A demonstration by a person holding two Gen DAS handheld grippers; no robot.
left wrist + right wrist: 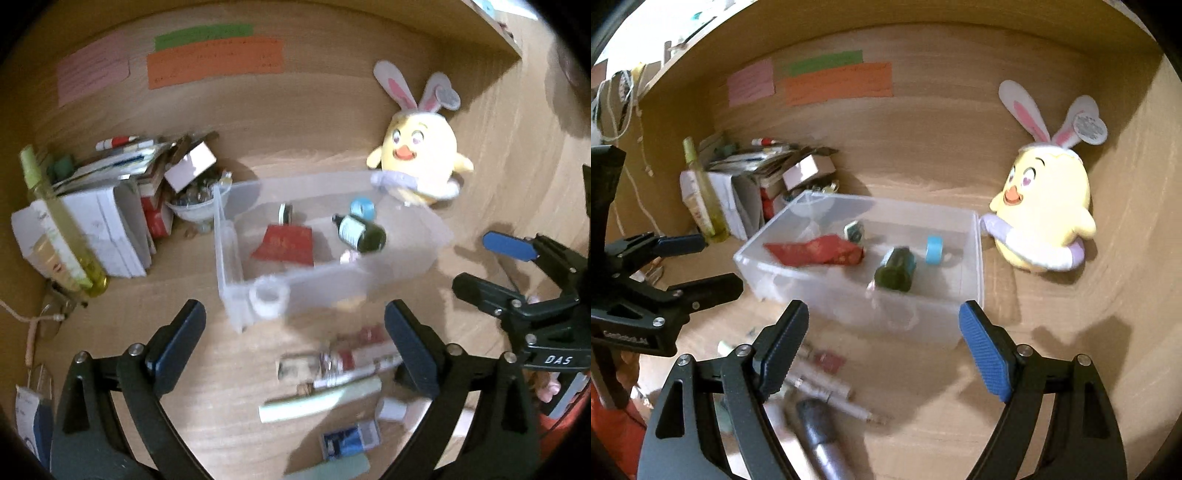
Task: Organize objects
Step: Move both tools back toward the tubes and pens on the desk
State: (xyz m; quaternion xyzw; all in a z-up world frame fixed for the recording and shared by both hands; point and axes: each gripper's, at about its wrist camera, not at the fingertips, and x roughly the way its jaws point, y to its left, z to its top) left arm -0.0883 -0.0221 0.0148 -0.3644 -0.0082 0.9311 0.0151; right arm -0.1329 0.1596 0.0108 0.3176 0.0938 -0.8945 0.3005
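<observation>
Translucent plastic bin (971,258) standing on the wooden desk (1052,350), holding a red packet (816,251), a dark green bottle (895,269) lying on its side and a blue tape roll (934,249). Left gripper (295,332) and right gripper (882,328) both hang above the desk with fingers spread wide, gripping nothing. Loose tubes (325,398) and small packets lie on the desk beneath them, just in front of the bin. A yellow chick plush (1045,218) with rabbit ears sits beside the bin's right end.
</observation>
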